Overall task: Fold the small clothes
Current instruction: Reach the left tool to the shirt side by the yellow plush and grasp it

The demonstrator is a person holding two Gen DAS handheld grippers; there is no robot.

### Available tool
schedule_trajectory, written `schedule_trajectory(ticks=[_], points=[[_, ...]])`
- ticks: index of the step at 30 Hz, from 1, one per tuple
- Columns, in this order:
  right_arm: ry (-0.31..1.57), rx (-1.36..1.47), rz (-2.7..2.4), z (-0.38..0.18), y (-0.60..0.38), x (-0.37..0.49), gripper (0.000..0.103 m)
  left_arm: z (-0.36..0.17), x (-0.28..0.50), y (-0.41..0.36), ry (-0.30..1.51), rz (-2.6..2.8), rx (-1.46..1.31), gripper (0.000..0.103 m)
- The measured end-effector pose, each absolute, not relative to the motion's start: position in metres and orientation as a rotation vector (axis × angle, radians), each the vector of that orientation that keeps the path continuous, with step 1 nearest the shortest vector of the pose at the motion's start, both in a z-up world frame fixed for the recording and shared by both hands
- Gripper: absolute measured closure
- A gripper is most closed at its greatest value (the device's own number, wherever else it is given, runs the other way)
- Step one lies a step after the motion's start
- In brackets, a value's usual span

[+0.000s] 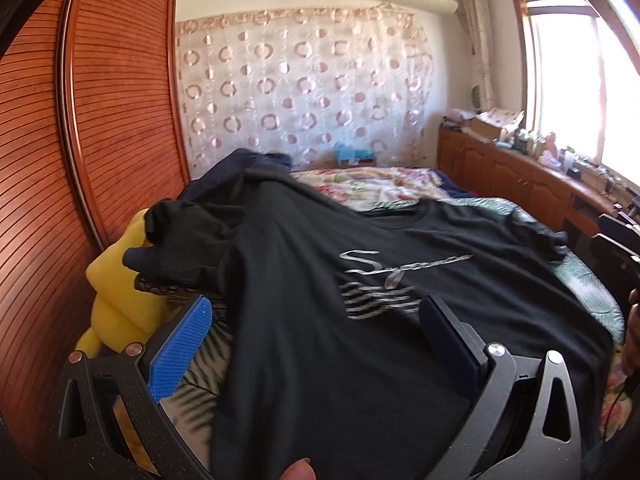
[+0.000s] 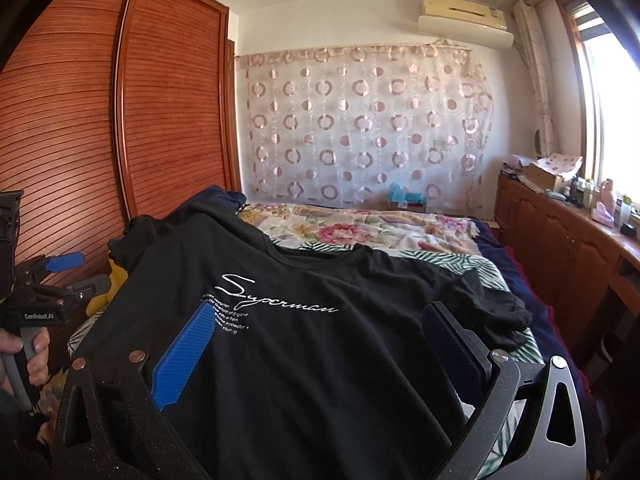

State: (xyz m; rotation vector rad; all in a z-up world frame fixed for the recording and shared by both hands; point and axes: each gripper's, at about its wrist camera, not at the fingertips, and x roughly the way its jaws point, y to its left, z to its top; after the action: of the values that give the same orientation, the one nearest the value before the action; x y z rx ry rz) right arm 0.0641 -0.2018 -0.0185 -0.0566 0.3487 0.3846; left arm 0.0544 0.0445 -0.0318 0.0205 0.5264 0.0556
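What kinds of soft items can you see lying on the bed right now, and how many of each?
Black T-shirt: 1
Dark navy garment: 1
Yellow plush toy: 1
Floral quilt: 1
Total: 4

Matt black cloth T-shirt (image 2: 320,360) with white print, right gripper (image 2: 316,328) of speckled matt black, perhaps plastic, textured blue finger pads (image 2: 184,356), shiny metal rivets, slatted glossy wood wardrobe (image 2: 80,128), sheer patterned curtain (image 2: 360,128), floral cloth bedspread (image 2: 360,228)
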Motion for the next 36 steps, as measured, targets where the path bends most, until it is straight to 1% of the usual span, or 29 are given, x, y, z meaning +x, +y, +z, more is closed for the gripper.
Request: schedule_trajectory(ticks=[4, 17, 19, 20, 22, 23, 25, 27, 29, 36], points=[[0.396, -0.061, 0.452, -0.017, -0.197, 0.087, 0.000, -0.031, 0.071, 0.065, 0.538, 0.084, 0.014, 0.000], [0.462, -0.069, 0.569, -0.005, -0.216, 0.148, 0.001, -0.006, 0.124, 0.140, 0.578, 0.140, 0.001, 0.000], [0.483, -0.062, 0.583, -0.008, -0.217, 0.161, 0.002, -0.003, 0.136, 0.155, 0.584, 0.133, -0.027, 0.005], [0.492, -0.063, 0.591, -0.009, -0.213, 0.171, 0.004, -0.001, 0.141, 0.161, 0.590, 0.129, -0.036, 0.008], [0.520, -0.067, 0.608, -0.011, -0.211, 0.188, 0.006, 0.000, 0.156, 0.174, 0.605, 0.122, -0.049, 0.021], [0.529, -0.076, 0.608, -0.009, -0.206, 0.198, 0.007, -0.001, 0.162, 0.179, 0.614, 0.119, -0.048, 0.025], [0.542, -0.084, 0.617, -0.008, -0.206, 0.210, 0.009, -0.004, 0.177, 0.190, 0.643, 0.123, -0.044, 0.041], [0.555, -0.085, 0.622, -0.007, -0.203, 0.219, 0.010, -0.011, 0.192, 0.203, 0.680, 0.135, -0.062, 0.047], [0.573, -0.088, 0.625, -0.007, -0.198, 0.223, 0.010, -0.018, 0.202, 0.215, 0.714, 0.143, -0.082, 0.050], [0.602, -0.106, 0.630, -0.006, -0.190, 0.243, 0.010, -0.046, 0.220, 0.239, 0.793, 0.169, -0.115, 0.050]])
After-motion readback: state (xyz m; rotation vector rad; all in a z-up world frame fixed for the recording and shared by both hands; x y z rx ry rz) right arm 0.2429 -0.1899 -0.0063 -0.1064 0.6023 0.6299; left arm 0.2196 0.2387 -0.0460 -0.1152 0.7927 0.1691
